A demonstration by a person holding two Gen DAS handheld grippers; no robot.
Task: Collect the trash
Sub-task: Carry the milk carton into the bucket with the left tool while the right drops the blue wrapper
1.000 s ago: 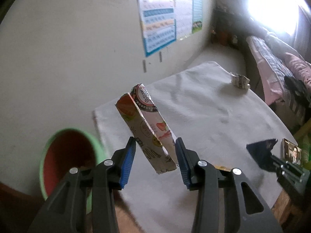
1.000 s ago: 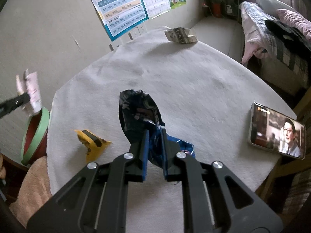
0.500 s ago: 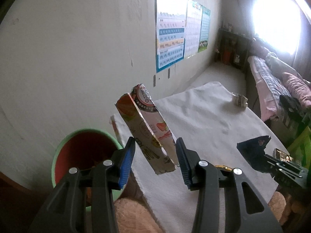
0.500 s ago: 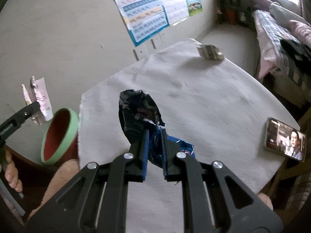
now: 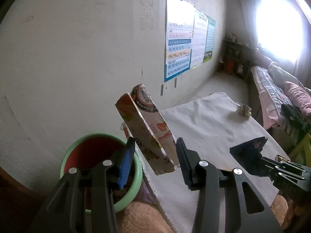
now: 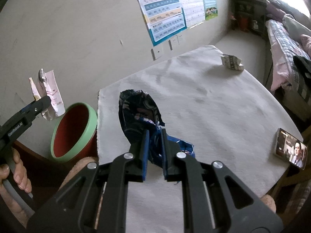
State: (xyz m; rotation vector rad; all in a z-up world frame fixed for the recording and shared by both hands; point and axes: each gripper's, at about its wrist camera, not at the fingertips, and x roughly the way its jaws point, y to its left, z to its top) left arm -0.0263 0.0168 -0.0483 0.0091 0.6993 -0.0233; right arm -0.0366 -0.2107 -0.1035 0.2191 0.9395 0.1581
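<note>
My left gripper [image 5: 154,159] is shut on a flattened strawberry milk carton [image 5: 146,128], held in the air just right of a green-rimmed red bin [image 5: 91,161] beside the table. My right gripper [image 6: 154,147] is shut on a dark blue snack wrapper [image 6: 140,112] above the white-covered table [image 6: 204,104]. The carton [image 6: 49,95] and the bin [image 6: 73,130] also show in the right wrist view. A crumpled paper scrap [image 6: 232,62] lies at the table's far edge; it also shows in the left wrist view [image 5: 243,109].
A phone [image 6: 290,149] with a video playing lies at the table's right edge. The wall with posters [image 6: 165,11] is behind the table. A bed [image 5: 276,89] stands at the far right. My knees are under the table's near edge.
Both grippers rose and shifted left toward the bin. The carton now hangs next to the bin's rim. The yellow scrap seen earlier on the table is out of view.
</note>
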